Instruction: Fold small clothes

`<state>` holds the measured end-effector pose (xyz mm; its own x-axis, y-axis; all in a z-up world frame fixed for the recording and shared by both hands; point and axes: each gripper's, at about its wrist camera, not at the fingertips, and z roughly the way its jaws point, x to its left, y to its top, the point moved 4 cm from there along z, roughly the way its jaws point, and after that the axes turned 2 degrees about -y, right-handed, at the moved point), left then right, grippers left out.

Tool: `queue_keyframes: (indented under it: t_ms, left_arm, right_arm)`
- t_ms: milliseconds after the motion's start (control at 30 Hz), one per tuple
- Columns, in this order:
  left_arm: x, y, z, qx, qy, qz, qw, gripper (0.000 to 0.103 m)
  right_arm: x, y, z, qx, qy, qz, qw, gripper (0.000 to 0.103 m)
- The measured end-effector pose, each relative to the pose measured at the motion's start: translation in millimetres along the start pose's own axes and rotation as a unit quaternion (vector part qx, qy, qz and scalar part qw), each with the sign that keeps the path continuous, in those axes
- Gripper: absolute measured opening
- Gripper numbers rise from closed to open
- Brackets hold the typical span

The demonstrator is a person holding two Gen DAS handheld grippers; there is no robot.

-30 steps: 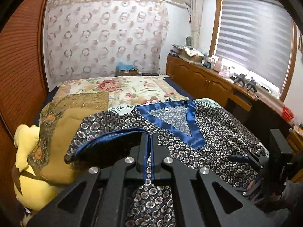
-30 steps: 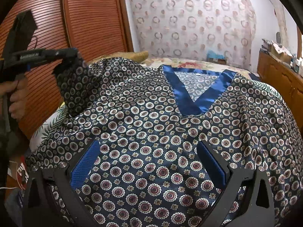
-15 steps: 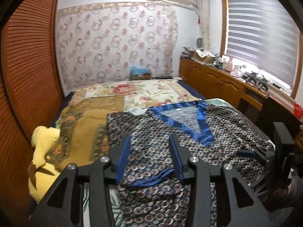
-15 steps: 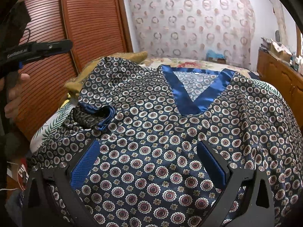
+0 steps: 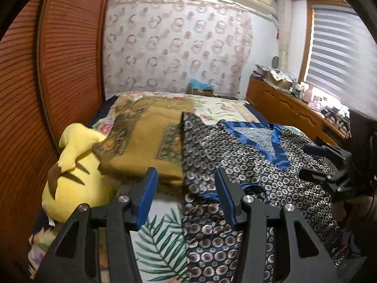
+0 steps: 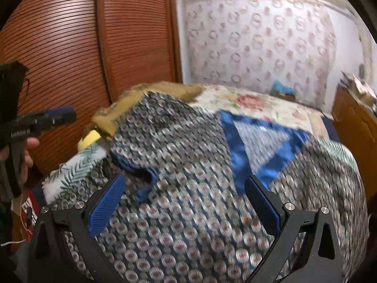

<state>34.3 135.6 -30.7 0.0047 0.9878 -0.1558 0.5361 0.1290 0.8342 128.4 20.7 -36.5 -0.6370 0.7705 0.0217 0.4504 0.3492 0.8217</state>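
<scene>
A dark blue patterned top (image 5: 247,162) with a blue satin V-neck (image 5: 275,146) lies spread on the bed. Its left sleeve (image 5: 202,155) is folded in over the body, cuff (image 6: 143,179) near the front. My left gripper (image 5: 186,188) is open and empty, above the shirt's left edge. My right gripper (image 6: 183,198) is open and empty, above the shirt's lower body (image 6: 188,224); this view is blurred. The right gripper also shows in the left wrist view (image 5: 315,162), and the left gripper in the right wrist view (image 6: 59,115).
A yellow plush toy (image 5: 73,169) and an ochre folded blanket (image 5: 146,146) lie left of the shirt. The bedsheet (image 5: 160,240) has leaf and flower prints. A louvered wooden wardrobe (image 5: 47,82) stands left; a wooden cabinet (image 5: 289,110) with clutter runs along the right.
My left gripper let go of the sleeve, opened, and drew back left. The sleeve now lies folded on the shirt. My right gripper is shifting; its view has blurred.
</scene>
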Motion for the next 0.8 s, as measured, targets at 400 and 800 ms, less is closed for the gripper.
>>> queue_keyframes:
  t_ms: [400,800]
  left_arm:
    - [24,-12,-11,-0.021,0.036,-0.025,0.9988,0.049]
    - [37,-20,-10,-0.015,0.046,-0.033,0.9983,0.049]
  right_arm:
    - [68,22,100,0.059,0.109,-0.068,0.99,0.073]
    - [105,3,156,0.15,0.114,-0.123,0.974,0.039]
